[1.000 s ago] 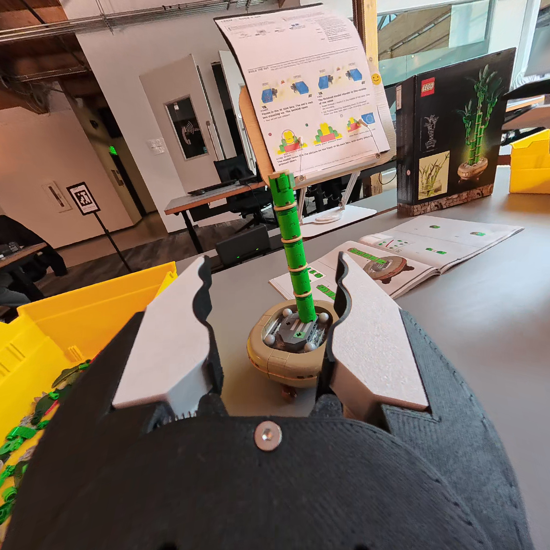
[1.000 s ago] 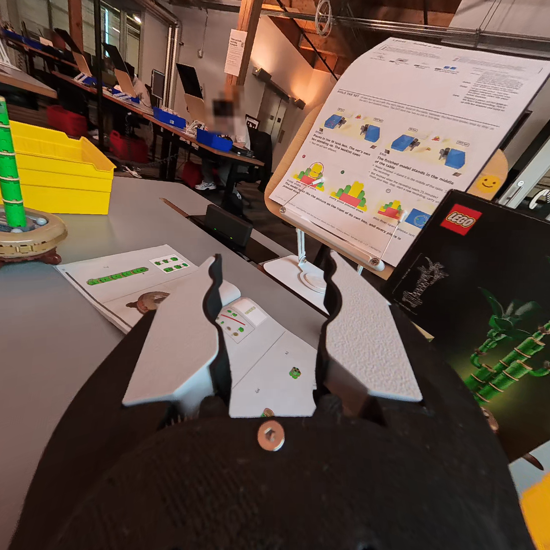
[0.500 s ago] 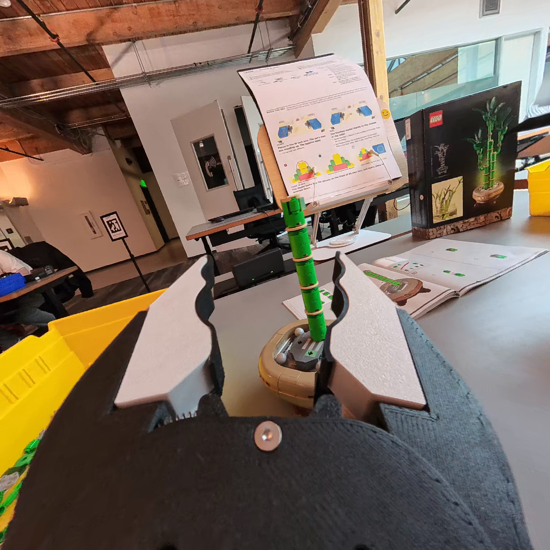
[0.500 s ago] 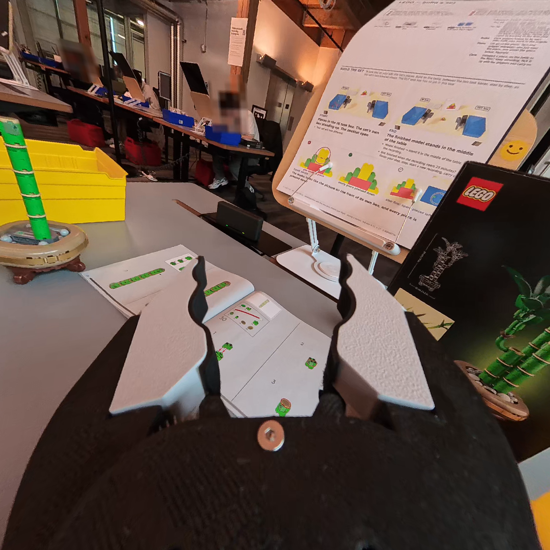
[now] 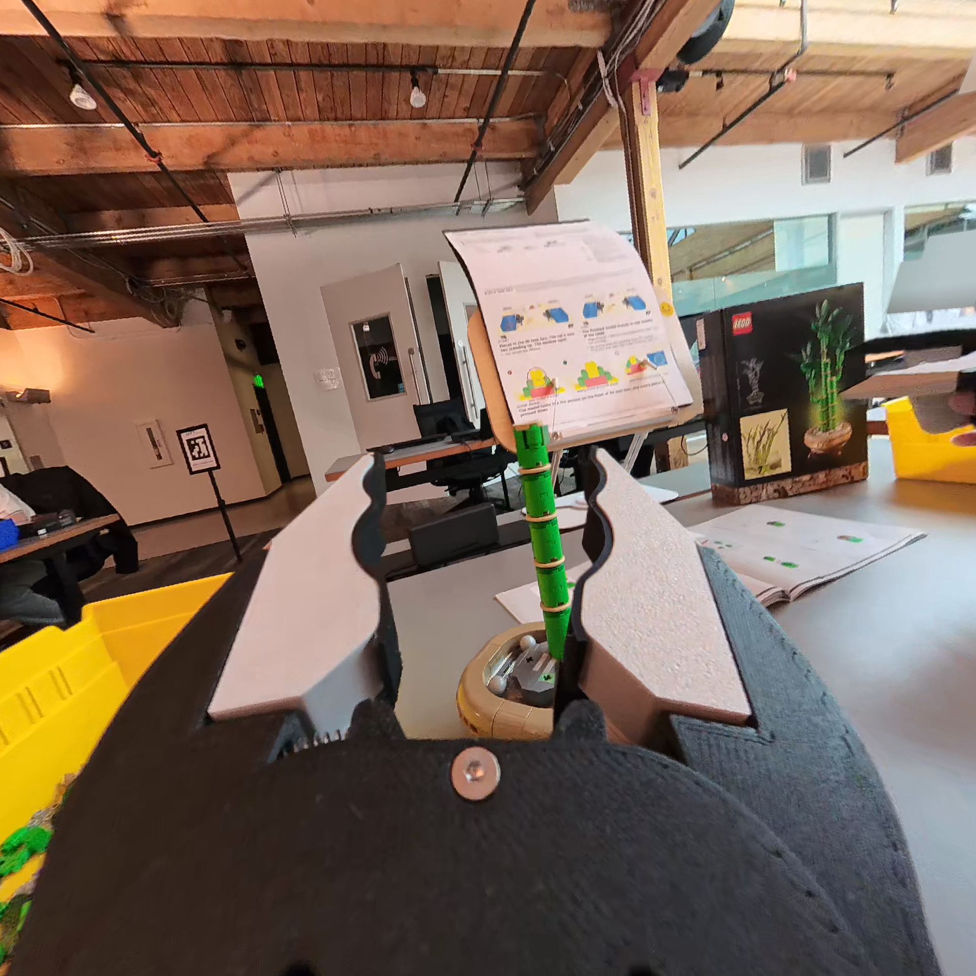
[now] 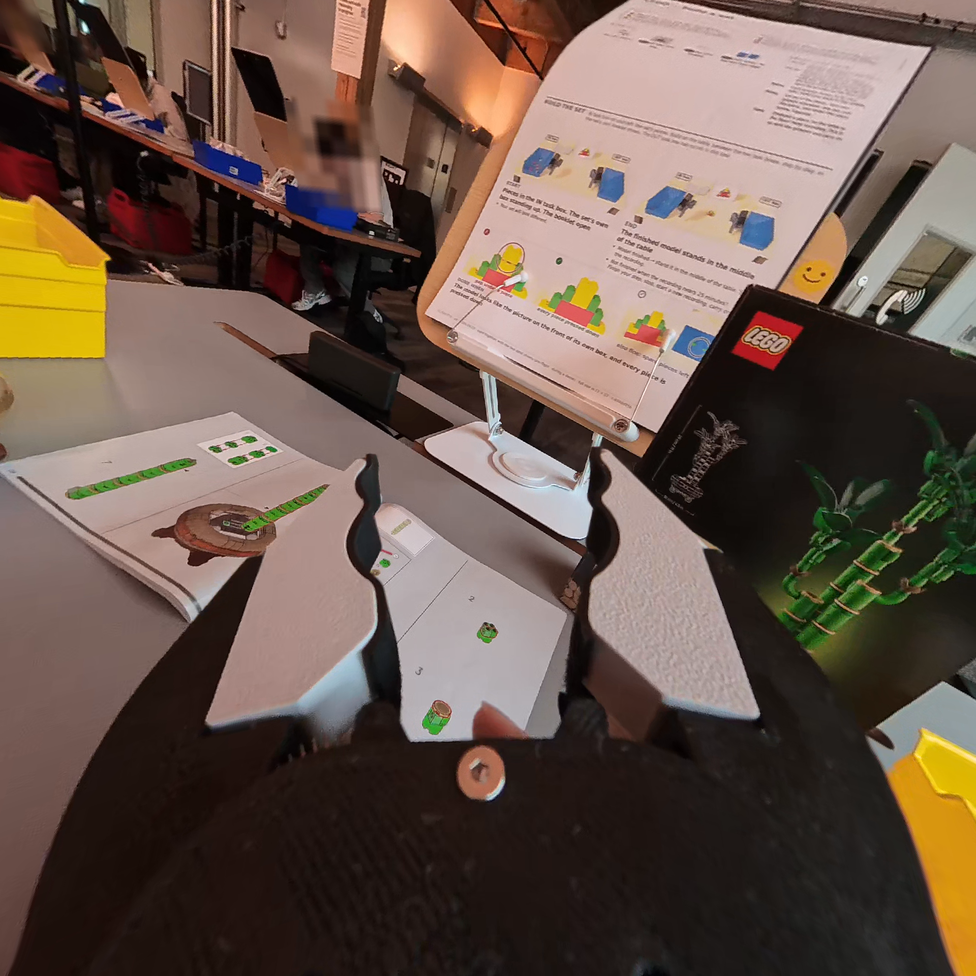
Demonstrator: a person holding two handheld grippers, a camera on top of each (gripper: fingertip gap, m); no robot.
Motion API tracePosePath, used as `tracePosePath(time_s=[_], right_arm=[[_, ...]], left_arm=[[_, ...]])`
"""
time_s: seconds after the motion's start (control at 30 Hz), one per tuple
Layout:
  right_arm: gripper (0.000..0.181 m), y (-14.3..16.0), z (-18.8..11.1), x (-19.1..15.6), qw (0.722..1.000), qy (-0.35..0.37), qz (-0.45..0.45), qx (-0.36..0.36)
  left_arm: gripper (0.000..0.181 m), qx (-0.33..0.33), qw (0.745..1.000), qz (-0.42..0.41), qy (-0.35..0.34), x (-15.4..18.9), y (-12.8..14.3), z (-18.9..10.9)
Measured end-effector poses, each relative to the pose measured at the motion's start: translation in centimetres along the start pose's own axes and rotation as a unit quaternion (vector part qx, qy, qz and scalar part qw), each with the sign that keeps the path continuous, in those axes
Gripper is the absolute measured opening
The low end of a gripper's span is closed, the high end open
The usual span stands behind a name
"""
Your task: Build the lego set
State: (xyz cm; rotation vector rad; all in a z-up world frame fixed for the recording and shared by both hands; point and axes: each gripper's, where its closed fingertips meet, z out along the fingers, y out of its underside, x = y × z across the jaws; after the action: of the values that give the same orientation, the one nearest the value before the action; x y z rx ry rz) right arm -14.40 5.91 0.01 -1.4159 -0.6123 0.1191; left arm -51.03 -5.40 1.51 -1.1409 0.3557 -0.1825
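Green and ringed with tan bands, the bamboo stalk [image 5: 544, 538] is rising out of the tan round pot base [image 5: 501, 692], leaning a little to the left toward its top. The model is standing on the grey surface [image 5: 866, 660], and in the left wrist view it is showing in the gap of the left tool [image 5: 483, 533], whose jaws are standing spread apart with nothing between them; the stalk is lying close along the right-hand finger [image 5: 649, 597] in that view, though I cannot tell whether they are touching. A yellow bin [image 5: 79, 681] is sitting at the left edge, with loose green pieces [image 5: 21, 845] showing in its lower corner.

The right tool [image 6: 483, 533] is hanging above the open instruction booklet [image 6: 158, 496], its jaws likewise spread and gripping nothing. A fingertip [image 6: 494, 721] is peeking out at the root of that gap, over a booklet page with small green drawings. Just beyond the booklet, the black set box [image 6: 824, 501] is standing upright on the surface, picturing bamboo in a pot. Beside it, a printed sheet on a white stand [image 6: 533, 465] is leaning back, facing the tools. A second yellow bin [image 6: 47, 285] is resting at the far left of the right wrist view, and another yellow corner [image 6: 940, 824] is showing at the lower right.
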Motion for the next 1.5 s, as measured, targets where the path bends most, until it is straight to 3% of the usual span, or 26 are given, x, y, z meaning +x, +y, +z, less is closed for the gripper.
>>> tracePosePath(time_s=[0.23,0.4,0.53,0.73,0.9,1.13,1.23,1.33,1.5], right_arm=[[0.075,1.2,1.0,-0.2,0.999,-0.010,0.045,-0.003],[0.065,2.1,2.0,-2.1,0.995,-0.062,0.076,-0.016],[0.062,1.2,2.2,-2.9,0.993,-0.082,0.088,0.004],[0.063,1.2,2.1,-4.9,0.993,-0.103,0.053,0.006],[0.063,1.6,1.9,-7.6,0.986,-0.148,0.078,0.001],[0.063,1.9,2.1,-11.5,0.970,-0.210,0.120,-0.009],[0.063,2.0,2.2,-13.7,0.962,-0.243,0.121,-0.021],[0.063,2.3,2.3,-15.4,0.960,-0.263,0.094,-0.033],[0.063,2.5,2.3,-16.3,0.954,-0.280,0.095,-0.041]], left_arm=[[0.074,0.023,1.000,-0.003,0.014,0.8,-1.3,-0.7],[0.075,0.008,1.000,0.001,0.003,0.2,-0.9,-0.6],[0.075,0.000,1.000,-0.002,-0.004,-0.2,-0.5,-0.6],[0.075,-0.022,1.000,0.000,0.003,0.0,0.5,-0.2],[0.074,-0.035,0.999,0.005,0.019,0.7,0.9,-0.1],[0.045,-0.063,0.997,-0.014,0.052,1.7,2.5,0.7],[0.045,-0.132,0.983,-0.092,0.086,2.1,5.2,2.1],[0.053,-0.226,0.952,-0.157,0.134,3.3,8.4,2.6],[0.036,-0.315,0.931,-0.100,0.156,4.1,12.0,2.1]])
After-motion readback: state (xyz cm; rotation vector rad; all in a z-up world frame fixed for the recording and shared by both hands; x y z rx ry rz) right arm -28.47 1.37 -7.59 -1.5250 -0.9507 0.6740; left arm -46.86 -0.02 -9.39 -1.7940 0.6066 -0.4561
